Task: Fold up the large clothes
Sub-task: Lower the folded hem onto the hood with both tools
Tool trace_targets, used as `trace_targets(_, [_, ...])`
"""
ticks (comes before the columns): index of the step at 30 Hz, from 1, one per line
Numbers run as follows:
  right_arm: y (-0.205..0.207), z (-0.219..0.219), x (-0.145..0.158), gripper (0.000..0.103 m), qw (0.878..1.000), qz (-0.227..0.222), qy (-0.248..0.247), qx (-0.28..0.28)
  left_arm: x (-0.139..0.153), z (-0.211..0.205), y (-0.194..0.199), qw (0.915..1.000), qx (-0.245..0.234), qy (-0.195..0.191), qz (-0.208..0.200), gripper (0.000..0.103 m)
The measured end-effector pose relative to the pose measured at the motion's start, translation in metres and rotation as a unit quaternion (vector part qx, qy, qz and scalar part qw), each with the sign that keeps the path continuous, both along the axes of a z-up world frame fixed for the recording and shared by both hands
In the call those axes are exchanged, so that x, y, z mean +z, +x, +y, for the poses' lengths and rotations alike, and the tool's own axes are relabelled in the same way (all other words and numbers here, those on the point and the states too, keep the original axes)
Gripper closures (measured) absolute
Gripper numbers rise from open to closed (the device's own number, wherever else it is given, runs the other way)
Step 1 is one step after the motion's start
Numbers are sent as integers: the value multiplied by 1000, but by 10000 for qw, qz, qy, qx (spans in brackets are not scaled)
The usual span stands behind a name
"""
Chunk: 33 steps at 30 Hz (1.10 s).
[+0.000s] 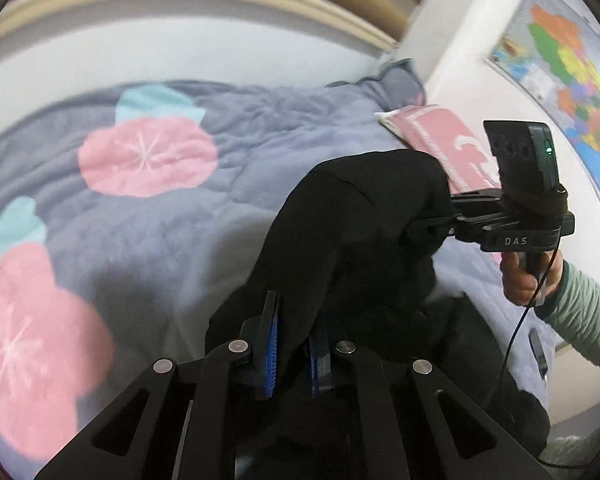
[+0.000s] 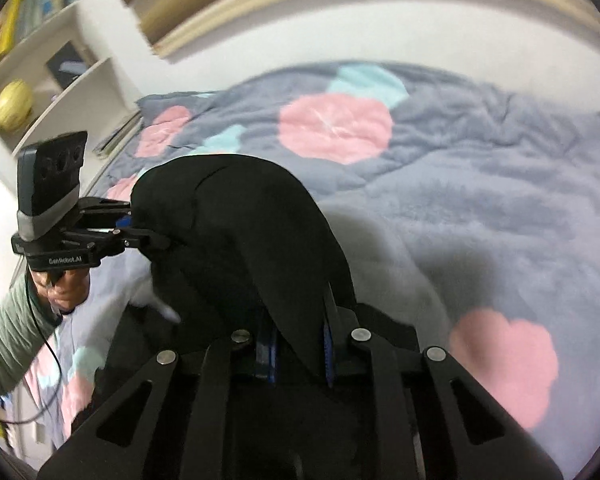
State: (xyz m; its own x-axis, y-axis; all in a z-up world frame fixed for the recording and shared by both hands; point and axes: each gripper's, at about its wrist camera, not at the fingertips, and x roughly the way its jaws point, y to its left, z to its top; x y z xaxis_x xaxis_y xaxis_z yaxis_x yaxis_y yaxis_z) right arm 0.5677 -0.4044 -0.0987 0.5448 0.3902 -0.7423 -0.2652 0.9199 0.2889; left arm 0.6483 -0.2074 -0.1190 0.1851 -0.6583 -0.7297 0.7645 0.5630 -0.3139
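Note:
A black garment [image 1: 352,232] hangs in the air above the bed, stretched between both grippers. My left gripper [image 1: 296,344] is shut on one end of it; cloth fills the gap between its blue pads. In the right wrist view the same garment [image 2: 244,236] drapes over my right gripper [image 2: 300,340], which is shut on its other end. Each gripper also shows in the other's view: the right one [image 1: 432,224] at the right, the left one [image 2: 148,236] at the left, both with their fingertips buried in the black cloth.
A grey quilt [image 1: 220,168] with pink and teal flower patches covers the bed below. A pink pillow [image 1: 444,140] lies by the wall under a coloured map [image 1: 572,72]. White shelves [image 2: 44,80] with a yellow ball stand beside the bed. A wooden headboard [image 2: 340,4] runs along the far side.

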Motion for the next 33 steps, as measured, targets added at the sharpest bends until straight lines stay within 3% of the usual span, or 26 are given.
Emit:
trace_targets(6, [-104,29,34,83,9987,-262,-420,99,35,22,-96,9992,-169,222,-297,92])
trace_targets(11, [-187,49,27,83,9976,-221,-628,200,29,38,-179,9987,-323,337,-182,92])
trace_targets(15, [-230,63,-6,83,9973,132,-683,239,-7,50,-230,9982,-196,527,231,91])
trace_targets(18, [-250,73,-40,82,9966,392,-705,161,-43,58,-246,9963,203,507,669,91])
trace_targets(20, [-258,77,-64,82,9960,579,-674,50,-83,64,-252,9878,686,374,1348,90])
trace_targets(22, [-266,81,-78,82,9952,740,-640,-49,-101,66,-267,9835,962,411,1473,90])
trace_targets(24, [-275,80,-83,81,9943,782,-701,-189,-96,73,-277,9828,1175,255,1401,90])
trace_targets(28, [-289,69,-69,72,9941,882,-608,-177,-64,89,-284,9848,1141,198,1293,89])
trace_targets(33, [-305,47,-15,66,9958,452,-709,-367,-7,110,-284,9891,1166,52,901,84])
